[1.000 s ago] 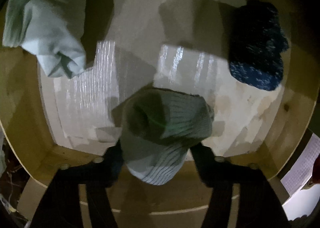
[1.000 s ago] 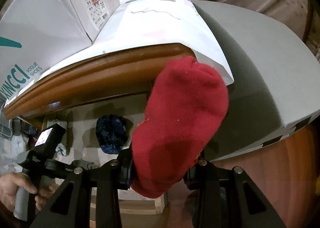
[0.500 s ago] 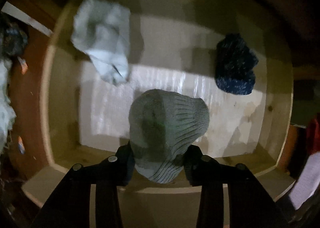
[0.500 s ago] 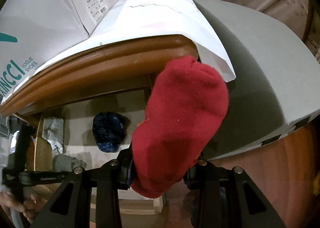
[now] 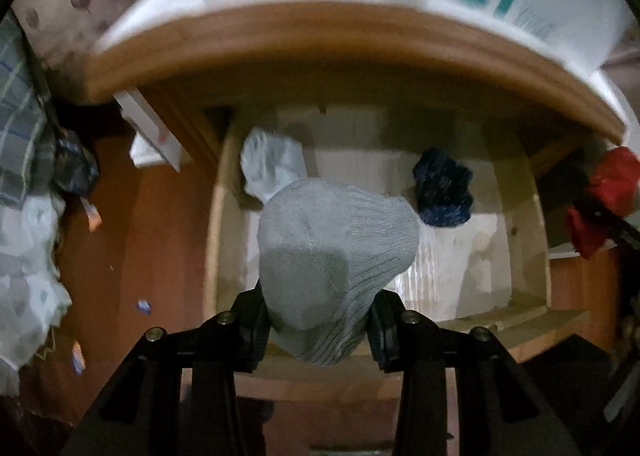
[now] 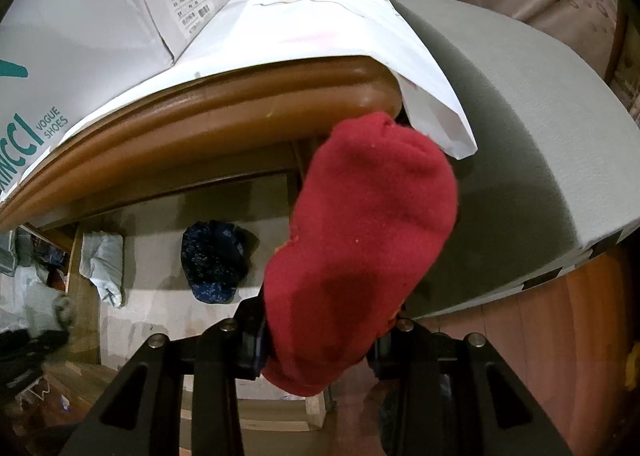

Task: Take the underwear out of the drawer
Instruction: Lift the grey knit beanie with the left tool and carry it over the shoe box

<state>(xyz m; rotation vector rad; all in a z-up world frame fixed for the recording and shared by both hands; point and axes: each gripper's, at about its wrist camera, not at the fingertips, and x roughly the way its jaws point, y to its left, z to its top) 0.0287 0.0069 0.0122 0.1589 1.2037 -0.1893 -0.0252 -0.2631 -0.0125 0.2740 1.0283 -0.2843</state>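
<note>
My left gripper (image 5: pixel 316 330) is shut on a grey ribbed rolled garment (image 5: pixel 336 252) and holds it above the front of the open wooden drawer (image 5: pixel 516 195). In the drawer lie a pale blue-white bundle (image 5: pixel 272 167) at the back left and a dark blue speckled bundle (image 5: pixel 442 191) at the back right. My right gripper (image 6: pixel 320 348) is shut on a red fleecy rolled garment (image 6: pixel 368 256), held to the right of the drawer; it shows in the left wrist view (image 5: pixel 608 191). The right wrist view shows the blue bundle (image 6: pixel 212 260) and the pale bundle (image 6: pixel 102 264).
The wooden cabinet top (image 6: pixel 200 111) overhangs the drawer and carries a white XINCCI shoe box (image 6: pixel 80 23) on white paper (image 6: pixel 320 23). A grey mattress (image 6: pixel 520 135) lies to the right. Clothes and a white patterned cloth (image 5: pixel 28 264) pile up left of the cabinet.
My left gripper has pulled up and back out of the drawer with the grey garment; the cabinet top and shoe box came into its view. My right gripper drifted slightly.
</note>
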